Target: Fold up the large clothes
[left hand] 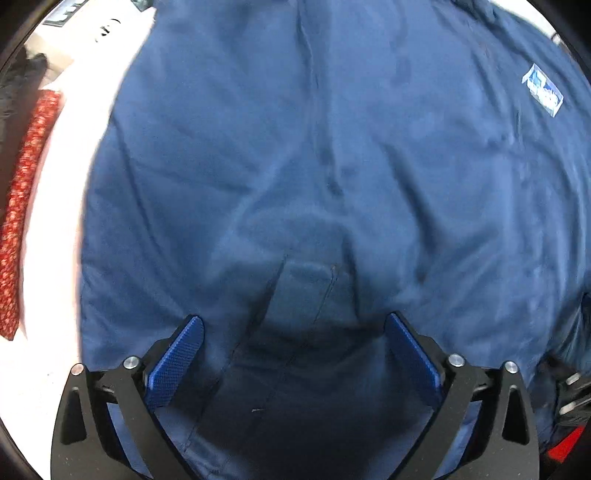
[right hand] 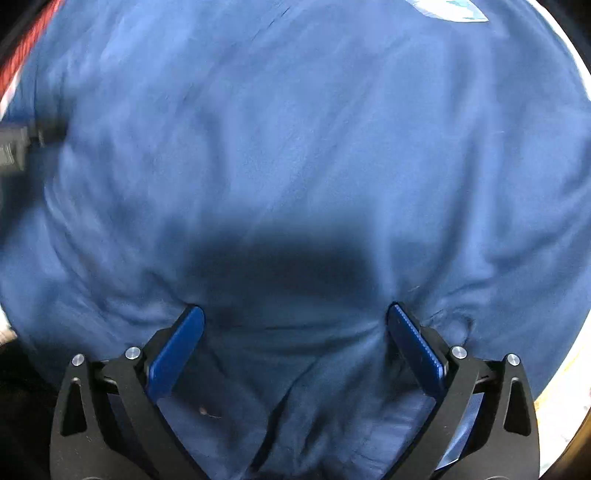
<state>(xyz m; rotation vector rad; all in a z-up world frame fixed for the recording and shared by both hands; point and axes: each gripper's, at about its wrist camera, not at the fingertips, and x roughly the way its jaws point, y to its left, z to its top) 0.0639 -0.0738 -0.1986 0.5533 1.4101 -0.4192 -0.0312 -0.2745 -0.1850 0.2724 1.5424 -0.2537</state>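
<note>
A large dark blue garment (left hand: 332, 166) lies spread on a white surface (left hand: 55, 258) and fills both views. It has a white and light blue logo patch (left hand: 543, 90); the logo patch (right hand: 448, 9) also shows at the top edge of the right wrist view. My left gripper (left hand: 293, 319) points down at the cloth, jaws wide, over a seam slit near the hem. My right gripper (right hand: 295, 310) also points down with jaws wide, its fingertips (right hand: 397, 314) pressing into the blue garment (right hand: 295, 147) so that wrinkles gather around them. No fold of cloth is pinched between either pair of pads.
A red patterned cloth (left hand: 22, 206) lies along the left edge of the white surface. Dark items (left hand: 22, 74) sit at the far upper left. The other gripper's black body (left hand: 572, 391) shows at the lower right of the left wrist view, and a grey part (right hand: 14, 147) at the left of the right wrist view.
</note>
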